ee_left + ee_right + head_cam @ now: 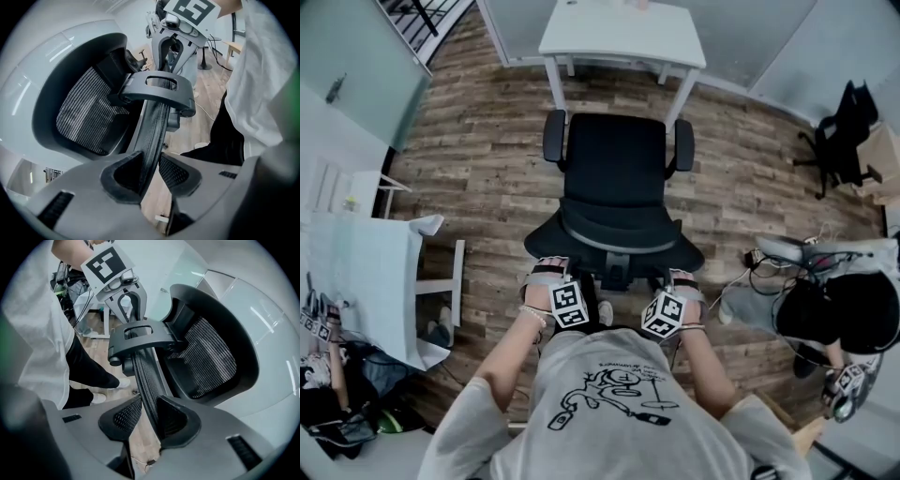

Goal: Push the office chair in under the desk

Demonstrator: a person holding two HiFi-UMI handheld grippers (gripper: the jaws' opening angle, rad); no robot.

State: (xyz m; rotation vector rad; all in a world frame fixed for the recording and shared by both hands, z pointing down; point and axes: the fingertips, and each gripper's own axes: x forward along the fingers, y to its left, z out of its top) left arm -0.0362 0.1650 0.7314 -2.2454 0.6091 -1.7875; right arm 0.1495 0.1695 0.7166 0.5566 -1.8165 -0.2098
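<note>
In the head view a black office chair (614,169) stands on the wood floor, its seat facing a white desk (623,33) at the far end. Its curved backrest top (614,239) is nearest me. My left gripper (567,305) and right gripper (664,314) sit at that rim, left and right of its middle. In the left gripper view the left gripper (150,173) is shut on the backrest's mesh rim (157,122). The right gripper view shows the right gripper (147,416) shut on the same rim (143,371). The headrest bracket (157,89) lies between them.
A second black chair (844,131) stands far right. A person (834,314) sits at the right with cables (759,262) on the floor. A white table (366,272) is at the left. Glass walls flank the desk.
</note>
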